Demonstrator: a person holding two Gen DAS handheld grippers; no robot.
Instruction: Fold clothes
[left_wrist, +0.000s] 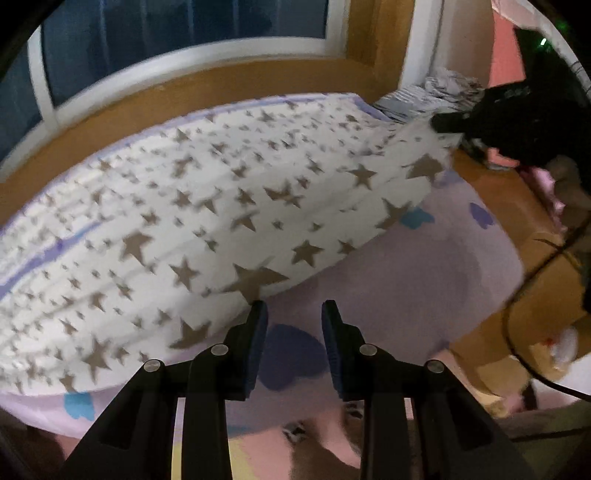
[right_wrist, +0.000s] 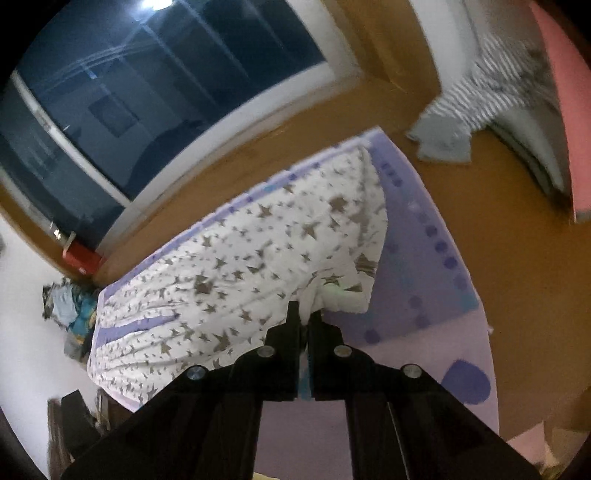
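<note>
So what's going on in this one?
A person with a handheld gripper in each hand is folding a white star-print garment spread on a lilac mat on the floor. The right gripper is shut on the garment's corner, which is bunched and lifted off the mat. The left gripper is open with nothing between its fingers, beside the garment's near edge. A striped cloth pile lies off by the wall.

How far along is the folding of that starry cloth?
Early, it seems. Done: the star cloth lies spread on the purple mat. In hand: the right gripper is shut on a bunched corner of it, while the left gripper is open over the mat, holding nothing. Left: no finished fold shows yet, and a striped garment waits on the floor beyond.
</note>
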